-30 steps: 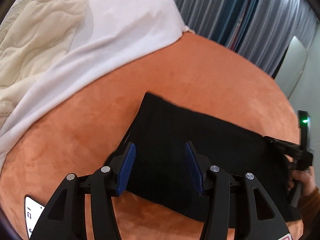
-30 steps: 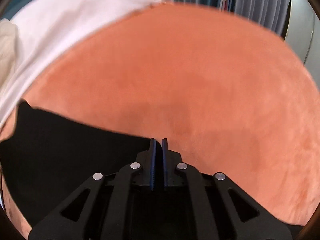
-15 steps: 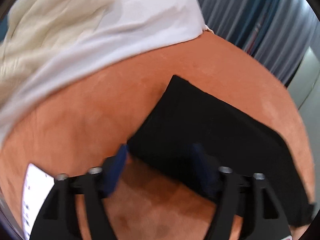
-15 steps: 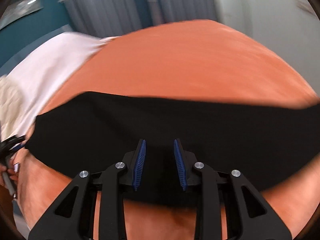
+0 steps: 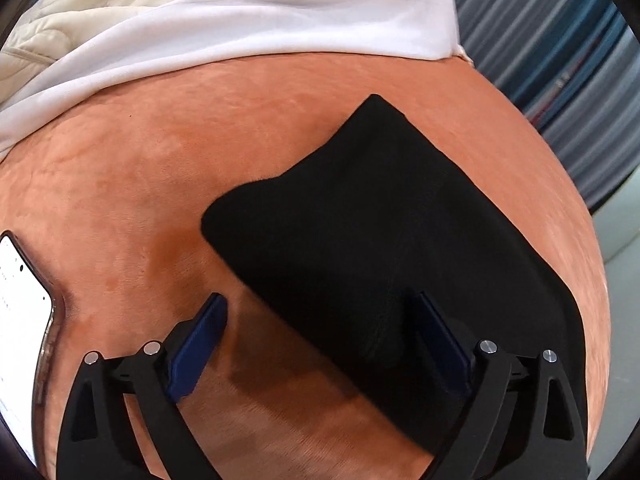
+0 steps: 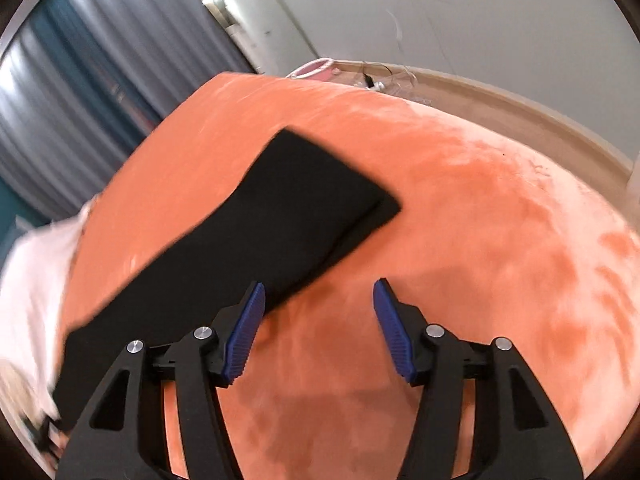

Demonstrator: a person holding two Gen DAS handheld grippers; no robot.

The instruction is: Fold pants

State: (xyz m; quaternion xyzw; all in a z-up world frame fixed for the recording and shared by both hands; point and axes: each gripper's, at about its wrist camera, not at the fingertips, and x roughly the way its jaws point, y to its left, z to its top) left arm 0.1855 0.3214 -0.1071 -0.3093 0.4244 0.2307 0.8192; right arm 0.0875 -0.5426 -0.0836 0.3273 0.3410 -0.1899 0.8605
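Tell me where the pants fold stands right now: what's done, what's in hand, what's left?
Done: the black pants lie as a long, flat folded strip on the orange cover.
In hand: nothing is gripped. The left gripper, jaws just opened wide, straddles the strip's near edge; the right gripper, also just opened, is over bare cover beside the strip.
Left: probably folding the strip shorter, end over end.
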